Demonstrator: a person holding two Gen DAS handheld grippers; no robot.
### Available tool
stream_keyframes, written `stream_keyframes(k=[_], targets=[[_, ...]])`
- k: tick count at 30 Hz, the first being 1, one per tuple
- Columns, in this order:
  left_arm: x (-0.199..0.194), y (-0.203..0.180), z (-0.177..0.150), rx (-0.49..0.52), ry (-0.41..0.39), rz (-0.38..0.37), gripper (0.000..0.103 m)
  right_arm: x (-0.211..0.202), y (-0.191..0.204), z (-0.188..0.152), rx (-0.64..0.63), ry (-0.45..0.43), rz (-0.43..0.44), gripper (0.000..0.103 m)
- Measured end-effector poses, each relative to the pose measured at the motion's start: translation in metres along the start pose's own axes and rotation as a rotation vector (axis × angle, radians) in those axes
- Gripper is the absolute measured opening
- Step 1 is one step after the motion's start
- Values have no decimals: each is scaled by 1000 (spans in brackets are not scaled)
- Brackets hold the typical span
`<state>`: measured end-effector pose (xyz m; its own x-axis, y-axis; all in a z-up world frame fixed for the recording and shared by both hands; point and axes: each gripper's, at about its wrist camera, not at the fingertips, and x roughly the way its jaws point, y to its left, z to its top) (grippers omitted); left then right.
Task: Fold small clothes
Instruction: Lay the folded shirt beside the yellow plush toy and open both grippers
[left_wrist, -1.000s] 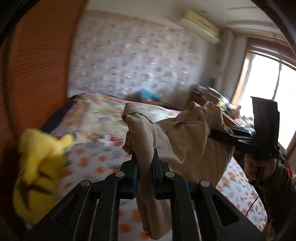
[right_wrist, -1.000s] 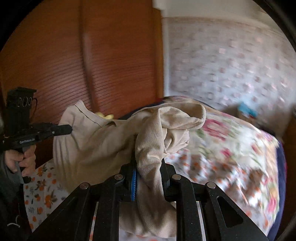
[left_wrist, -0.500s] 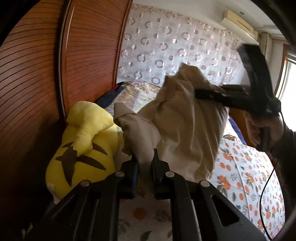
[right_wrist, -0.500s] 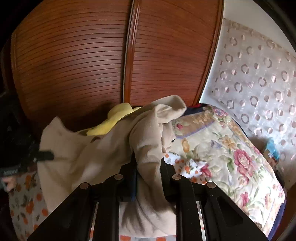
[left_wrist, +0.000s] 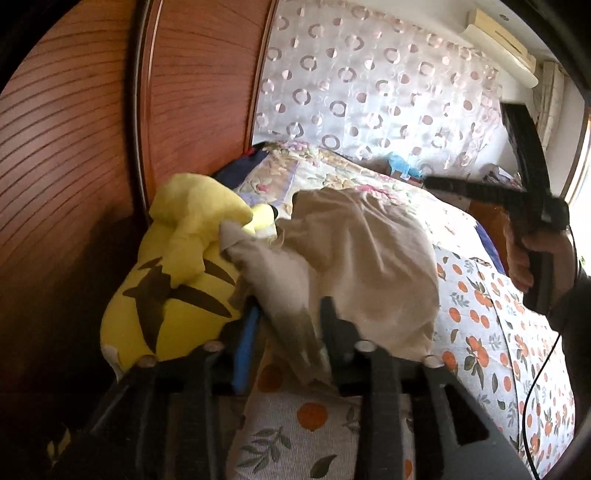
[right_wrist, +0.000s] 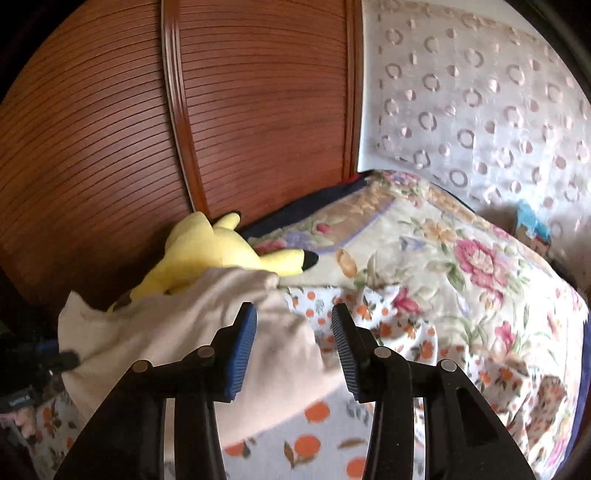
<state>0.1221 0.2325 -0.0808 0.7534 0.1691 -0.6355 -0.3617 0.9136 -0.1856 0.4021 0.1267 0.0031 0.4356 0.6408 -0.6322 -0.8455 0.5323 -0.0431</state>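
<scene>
Fingers (right_wrist: 243, 339) opening; one beige garment (left_wrist: 362, 251)

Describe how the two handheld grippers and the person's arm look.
Both grippers, left and right, are black plastic with silver screws and ribbed blue pads inside the jaws. The right one has a pistol-like handle and a thin black cable. The hand comes out of a dark sleeve.

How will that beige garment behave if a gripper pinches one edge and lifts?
Likely floppy: the beige garment lies crumpled in soft folds over the orange-print sheet and against the yellow plush toy. Probably light, since thin edges curl up. It may slip: a strip hangs loose in the left gripper, whose jaws are opening.
</scene>
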Motion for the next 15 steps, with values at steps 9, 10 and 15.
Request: stream_keyframes(k=[9,10,15], targets=[[-36,-33,9,122,-110,16,81,-77,19,-54,56,-47,-54,44],[-37,-38,9,134,-108,12,81,-88,21,-61,72,-55,-59,44],[-49,-73,2,200,-125,-23,81,-137,32,-96,128,-87,-112,49]])
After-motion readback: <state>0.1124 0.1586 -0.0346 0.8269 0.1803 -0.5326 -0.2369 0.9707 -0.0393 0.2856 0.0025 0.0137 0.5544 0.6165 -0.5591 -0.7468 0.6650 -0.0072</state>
